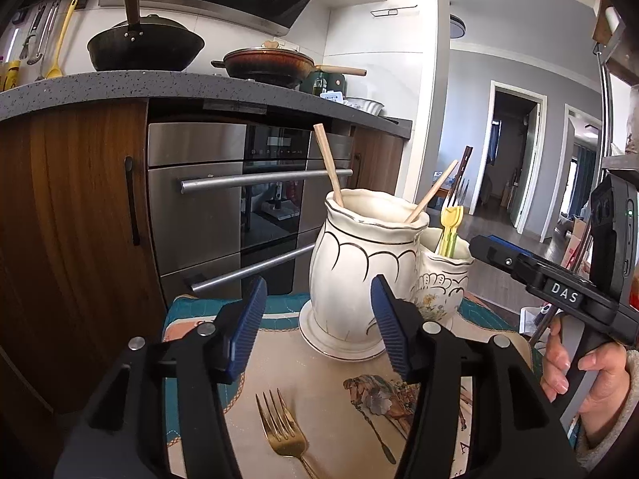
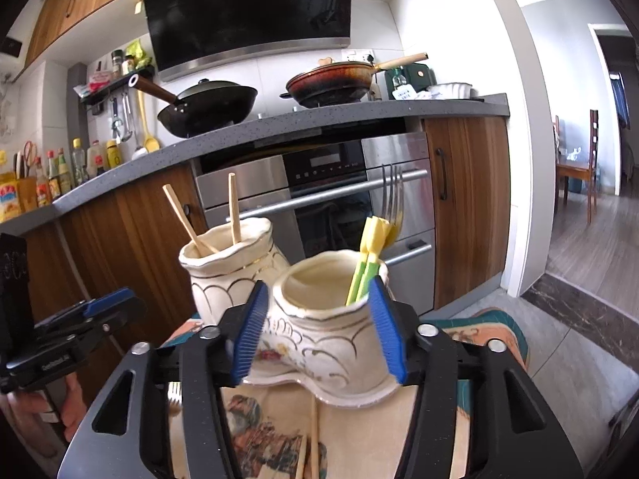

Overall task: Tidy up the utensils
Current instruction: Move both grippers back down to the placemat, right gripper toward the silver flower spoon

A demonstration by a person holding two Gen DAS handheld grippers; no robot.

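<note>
A tall cream vase holds two wooden chopsticks. Joined to its right, a smaller cream vase holds yellow-green utensils and a silver fork. A gold fork lies on the patterned mat, just below my left gripper, which is open and holds nothing. My right gripper is open, its blue pads standing on either side of the smaller vase's rim. More chopsticks lie on the mat under it.
A stainless oven and wooden cabinets stand right behind the mat. Two pans sit on the grey counter above. A hand holds the right gripper's handle. A hallway opens to the right.
</note>
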